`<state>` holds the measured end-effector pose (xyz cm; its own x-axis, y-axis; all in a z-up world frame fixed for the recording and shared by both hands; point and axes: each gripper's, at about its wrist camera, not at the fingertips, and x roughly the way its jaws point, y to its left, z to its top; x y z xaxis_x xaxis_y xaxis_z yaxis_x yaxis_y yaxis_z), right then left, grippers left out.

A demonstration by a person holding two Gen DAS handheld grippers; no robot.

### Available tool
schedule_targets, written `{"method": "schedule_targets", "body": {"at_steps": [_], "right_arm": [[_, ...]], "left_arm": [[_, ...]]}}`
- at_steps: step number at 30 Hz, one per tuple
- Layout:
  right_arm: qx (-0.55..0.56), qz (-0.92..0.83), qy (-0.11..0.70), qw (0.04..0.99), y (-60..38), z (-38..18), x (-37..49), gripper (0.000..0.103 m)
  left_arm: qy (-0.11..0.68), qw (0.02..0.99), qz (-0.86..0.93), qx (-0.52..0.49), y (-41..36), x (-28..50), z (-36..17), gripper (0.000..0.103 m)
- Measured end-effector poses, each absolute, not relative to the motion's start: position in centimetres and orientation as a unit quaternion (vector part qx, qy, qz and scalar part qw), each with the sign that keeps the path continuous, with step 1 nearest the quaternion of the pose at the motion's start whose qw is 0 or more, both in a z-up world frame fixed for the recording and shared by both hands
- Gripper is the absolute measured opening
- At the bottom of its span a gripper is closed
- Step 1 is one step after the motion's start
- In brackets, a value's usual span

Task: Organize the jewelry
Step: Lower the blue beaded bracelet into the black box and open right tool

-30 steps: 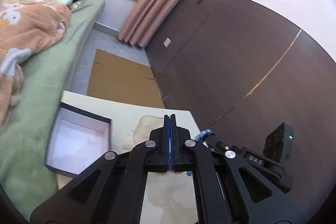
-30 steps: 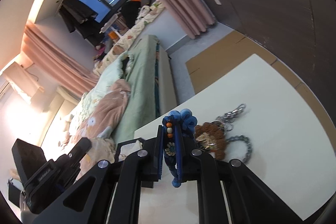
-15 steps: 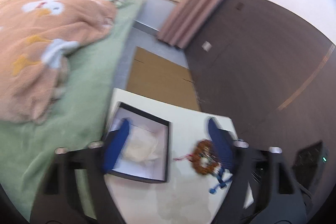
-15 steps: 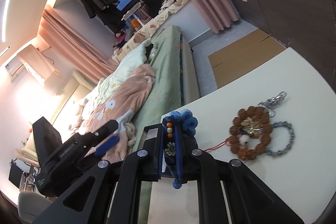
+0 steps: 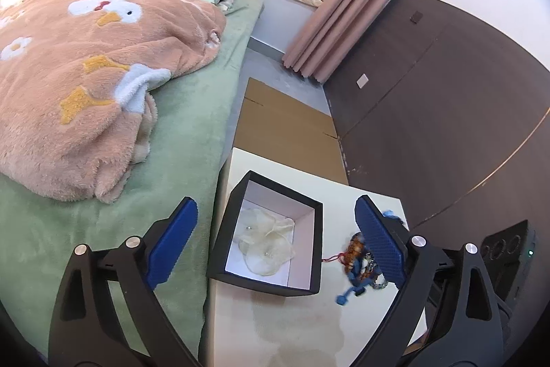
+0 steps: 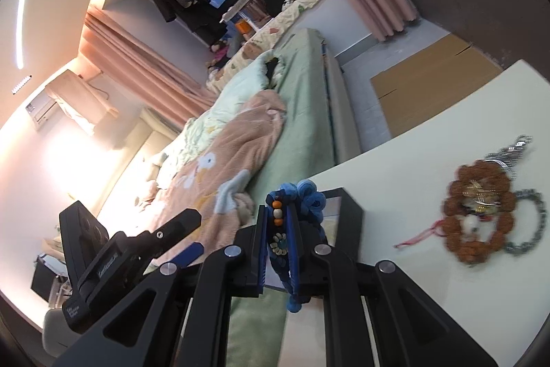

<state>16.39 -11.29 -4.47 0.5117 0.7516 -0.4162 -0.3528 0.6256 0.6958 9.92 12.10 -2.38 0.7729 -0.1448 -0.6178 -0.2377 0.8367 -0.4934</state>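
Our left gripper (image 5: 275,239) is opening wide, its fingers astride the black box (image 5: 271,238). Our right gripper (image 6: 278,236) pinches a blue beaded bracelet (image 6: 280,229) beside that box, on the surface (image 6: 429,167).

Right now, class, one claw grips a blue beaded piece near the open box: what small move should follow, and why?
Probably carry the right claw over the black box and let go. Its jaws are shut on the blue beaded bracelet, the box stands open with only a cream flower piece inside, and the left claw is opening with nothing between its jaws.
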Motion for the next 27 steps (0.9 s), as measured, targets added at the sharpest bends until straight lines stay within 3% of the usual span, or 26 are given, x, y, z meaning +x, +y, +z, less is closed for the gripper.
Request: {"method": "schedule_targets", "body": {"at_steps": [3, 5, 7, 13, 27], "right_arm": [[0.258, 0.335, 0.38, 0.823, -9.7, -5.2, 17.1, 0.02], [0.257, 0.323, 0.388, 0.824, -9.7, -5.6, 17.1, 0.07], [0.252, 0.315, 0.373, 0.835, -10.4, -5.0, 16.7, 0.077], [0.258, 0.289, 0.378, 0.841, -13.6, -4.4, 16.5, 0.079], [0.226, 0.18, 0.415, 0.863, -21.5, -4.5, 16.0, 0.096]], "left_arm": [[0.335, 0.898, 0.021, -0.285, 12.0, 9.7, -2.3, 0.093], [0.336, 0.899, 0.019, -0.281, 11.8, 9.7, -2.2, 0.093], [0.337, 0.899, 0.019, -0.279, 11.8, 9.7, -2.2, 0.093], [0.337, 0.898, 0.014, -0.281, 11.4, 9.7, -2.1, 0.093], [0.362, 0.896, -0.019, -0.258, 6.7, 11.0, -2.5, 0.093]]}}
